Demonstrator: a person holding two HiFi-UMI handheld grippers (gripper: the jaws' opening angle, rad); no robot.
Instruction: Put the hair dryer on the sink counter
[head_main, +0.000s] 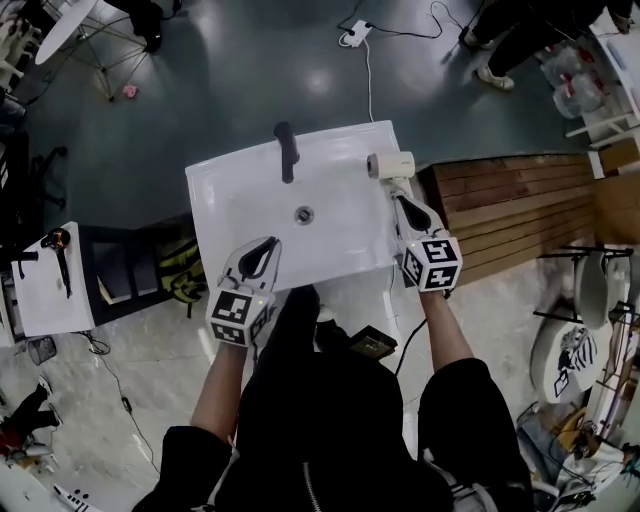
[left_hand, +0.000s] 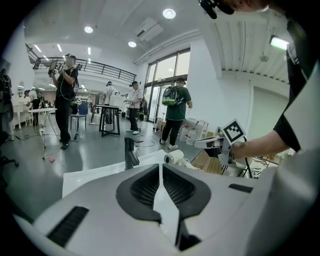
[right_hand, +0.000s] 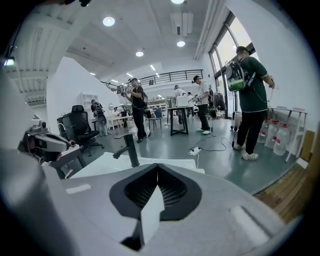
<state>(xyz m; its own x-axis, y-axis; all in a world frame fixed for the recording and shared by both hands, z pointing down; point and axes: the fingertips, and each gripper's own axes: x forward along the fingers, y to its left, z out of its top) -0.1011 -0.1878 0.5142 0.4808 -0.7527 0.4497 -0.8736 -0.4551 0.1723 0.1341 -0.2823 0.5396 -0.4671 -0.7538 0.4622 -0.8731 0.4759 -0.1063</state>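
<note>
White and grey, the left gripper (head_main: 265, 250) hangs over the near left part of the basin. Its jaws are pressed together with nothing between them. The right gripper (head_main: 408, 210), with a black-and-white marker cube at its back, is held over the right rim of the white rectangular sink bench (head_main: 225, 195). Its jaws are also closed tight and hold nothing; the right gripper view shows only a thin seam between the ribbed black pads.

Just past the right gripper's tip lies the white hair dryer (head_main: 390, 165), resting on the far right corner of the bench top. Its barrel lies across the corner and its handle points back toward the right gripper. Whether the tip touches the handle cannot be told.

The round metal drain (head_main: 304, 214) sits in the middle of the basin. Behind it, the black pillar tap (head_main: 287, 150) stands at the far edge.

A brown slatted wooden platform (head_main: 510, 200) lies to the right of the bench. Farther off, on the dark grey-green floor (head_main: 250, 60), there is a white power strip (head_main: 355, 35) with its cable.
</note>
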